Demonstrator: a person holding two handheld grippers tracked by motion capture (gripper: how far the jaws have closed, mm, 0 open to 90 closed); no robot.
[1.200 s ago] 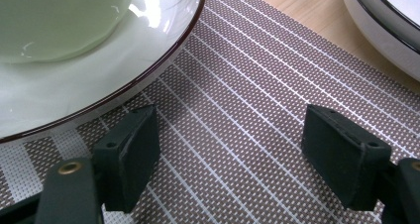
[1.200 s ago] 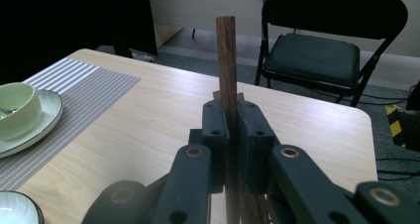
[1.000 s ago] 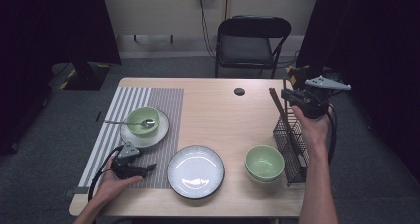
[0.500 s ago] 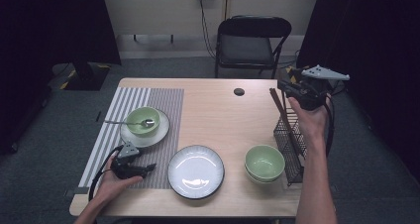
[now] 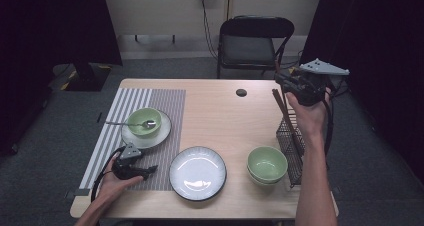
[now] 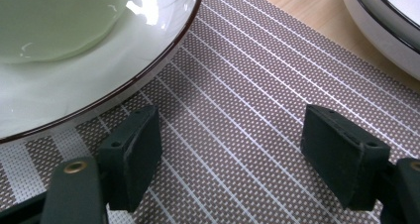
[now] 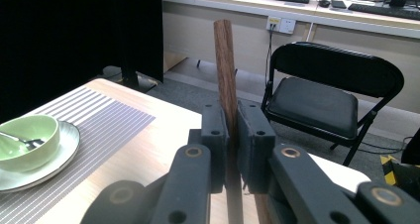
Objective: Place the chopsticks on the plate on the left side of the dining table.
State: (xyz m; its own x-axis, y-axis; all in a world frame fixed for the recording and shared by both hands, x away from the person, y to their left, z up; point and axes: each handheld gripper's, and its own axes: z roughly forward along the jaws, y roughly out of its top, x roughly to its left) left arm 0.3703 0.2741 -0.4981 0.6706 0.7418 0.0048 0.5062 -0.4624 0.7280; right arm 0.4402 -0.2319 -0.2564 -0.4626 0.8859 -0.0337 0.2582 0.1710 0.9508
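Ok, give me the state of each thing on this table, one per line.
Right gripper: shut on brown wooden chopsticks.
Left gripper: open, resting on striped placemat.
Black wire rack: upright.
Green bowl on plate: holds spoon.
White round plate: empty.

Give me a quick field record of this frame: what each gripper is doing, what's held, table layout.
right gripper: shut on chopsticks, raised above the rack
chopsticks: brown wood, lower ends at the rack in the high view
left gripper: open, nothing between the jaws, low over the mat
mat: striped, left part of table
on mat: plate bearing green bowl with spoon
middle front: empty white plate
right front: stacked green bowls beside the rack
behind table: black folding chair
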